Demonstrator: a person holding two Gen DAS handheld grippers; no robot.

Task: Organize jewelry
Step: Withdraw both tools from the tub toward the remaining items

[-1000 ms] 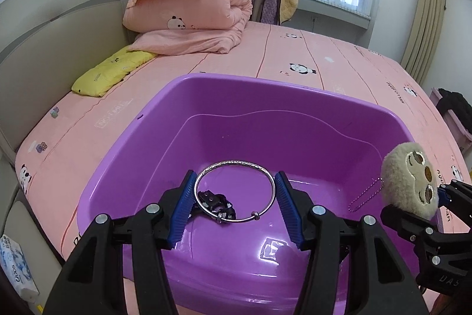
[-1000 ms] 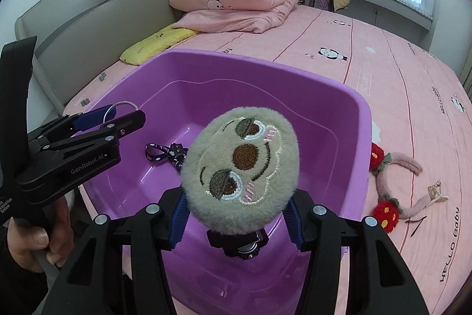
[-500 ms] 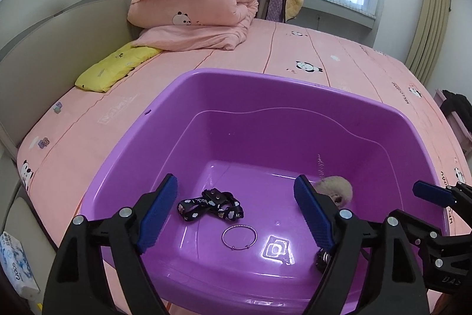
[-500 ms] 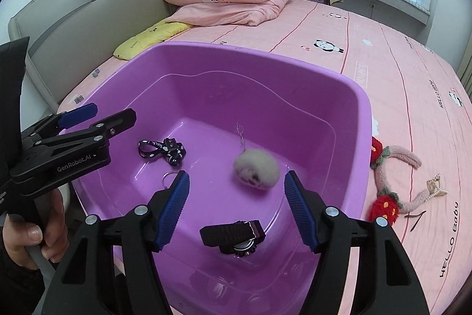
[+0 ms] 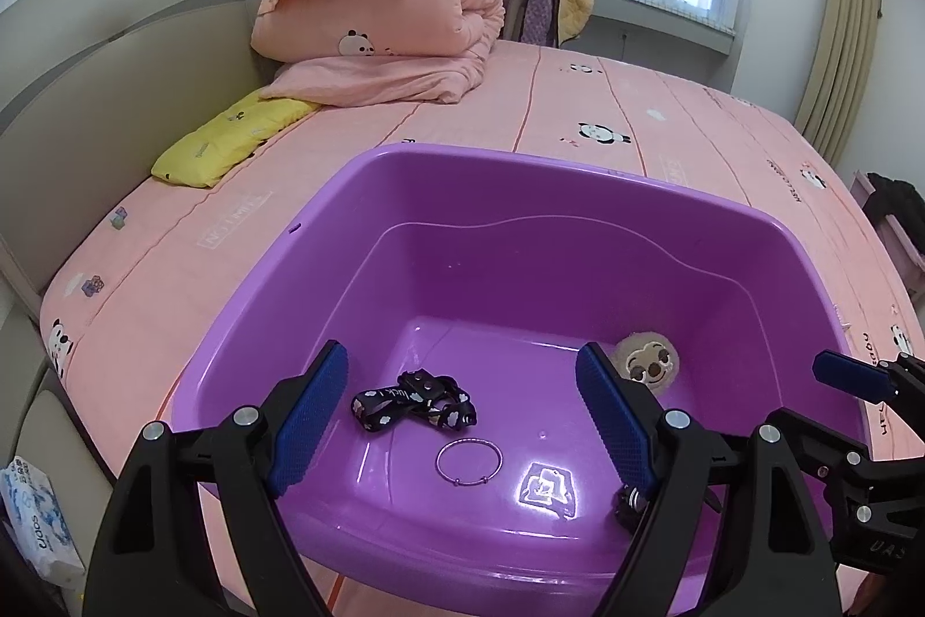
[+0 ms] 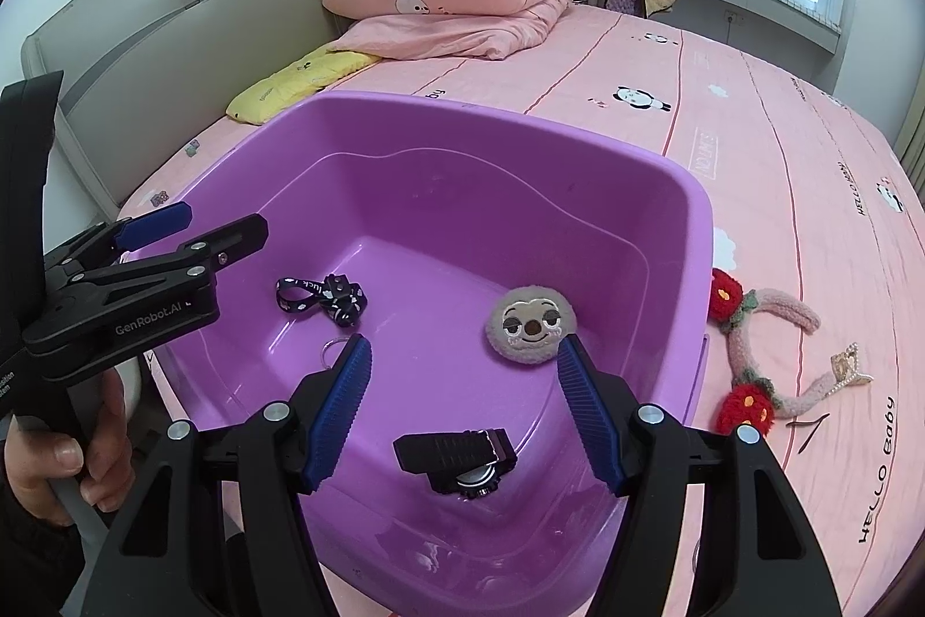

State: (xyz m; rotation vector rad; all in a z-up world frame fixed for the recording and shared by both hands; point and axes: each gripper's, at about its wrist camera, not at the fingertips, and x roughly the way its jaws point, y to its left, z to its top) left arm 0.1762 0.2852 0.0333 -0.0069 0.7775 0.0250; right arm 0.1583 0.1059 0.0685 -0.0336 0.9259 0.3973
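Observation:
A purple plastic tub (image 5: 520,161) stands on the pink bed. On its floor lie a silver bangle (image 5: 468,461), a black printed strap (image 5: 413,400), a beige sloth plush charm (image 5: 647,362) and a black watch (image 6: 462,455). My left gripper (image 5: 462,385) hangs open above the strap and bangle, nothing between its blue pads. My right gripper (image 6: 462,368) is open over the tub (image 6: 462,111), with the plush (image 6: 529,325) lying face up just beyond its right pad. The bangle (image 6: 335,348) is partly hidden behind the right gripper's left finger. The strap (image 6: 324,299) lies further left.
On the bedsheet right of the tub lie a pink headband with red flowers (image 6: 757,345), a gold hair clip (image 6: 847,365) and a dark hairpin (image 6: 812,429). A folded pink quilt (image 5: 381,33) and yellow pillow (image 5: 231,137) sit by the headboard. A hand (image 6: 52,455) holds the left gripper (image 6: 191,235).
The left gripper let go of the silver bangle, which dropped to the tub floor. The right gripper released the sloth plush, which fell in and now rests face up. Both jaws widened.

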